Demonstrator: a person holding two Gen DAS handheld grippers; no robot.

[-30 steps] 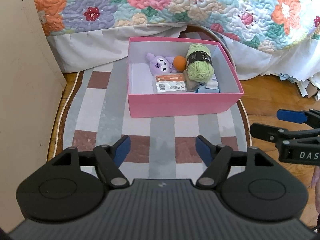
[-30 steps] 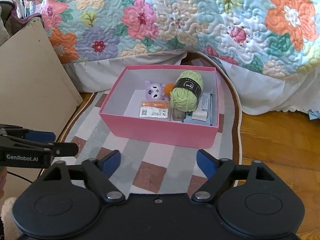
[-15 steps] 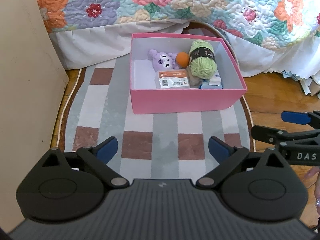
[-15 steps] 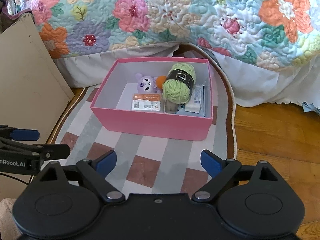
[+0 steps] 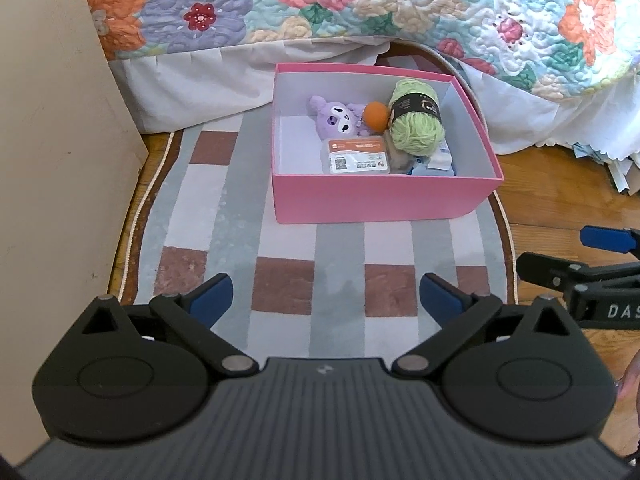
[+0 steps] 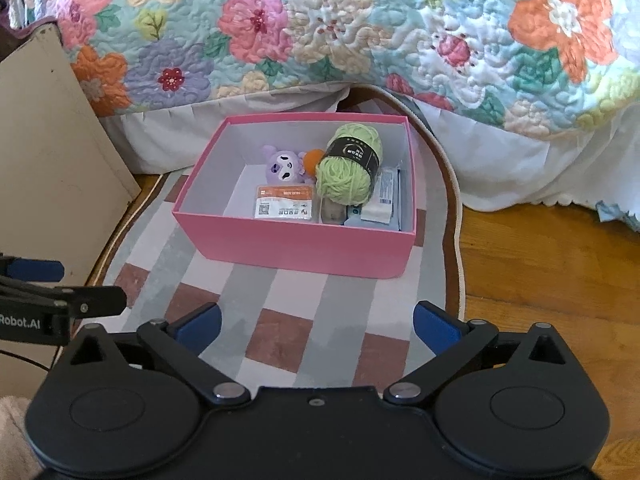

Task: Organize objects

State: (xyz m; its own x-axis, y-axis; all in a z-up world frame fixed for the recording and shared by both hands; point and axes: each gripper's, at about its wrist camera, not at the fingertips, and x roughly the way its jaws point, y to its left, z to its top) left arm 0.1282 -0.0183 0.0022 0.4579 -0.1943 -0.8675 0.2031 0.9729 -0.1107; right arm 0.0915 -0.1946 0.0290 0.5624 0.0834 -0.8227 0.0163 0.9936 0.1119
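A pink box (image 5: 376,200) (image 6: 304,246) stands on a checked rug (image 5: 224,240) (image 6: 288,312). Inside lie a purple plush toy (image 5: 334,118) (image 6: 282,166), an orange ball (image 5: 376,116) (image 6: 312,158), a green yarn skein (image 5: 416,124) (image 6: 350,170), an orange-and-white card pack (image 5: 356,156) (image 6: 284,202) and white-blue packets (image 5: 438,162) (image 6: 382,198). My left gripper (image 5: 326,300) is open and empty, low over the rug in front of the box. My right gripper (image 6: 318,326) is open and empty too, beside it to the right.
A bed with a floral quilt (image 5: 360,4) (image 6: 360,32) and white skirt stands right behind the box. A beige board (image 5: 52,160) (image 6: 48,152) leans at the left. Wooden floor (image 5: 560,200) (image 6: 540,260) lies right of the rug.
Both grippers have pulled back from the box, and their jaws have opened wider. The box and its contents have not moved.
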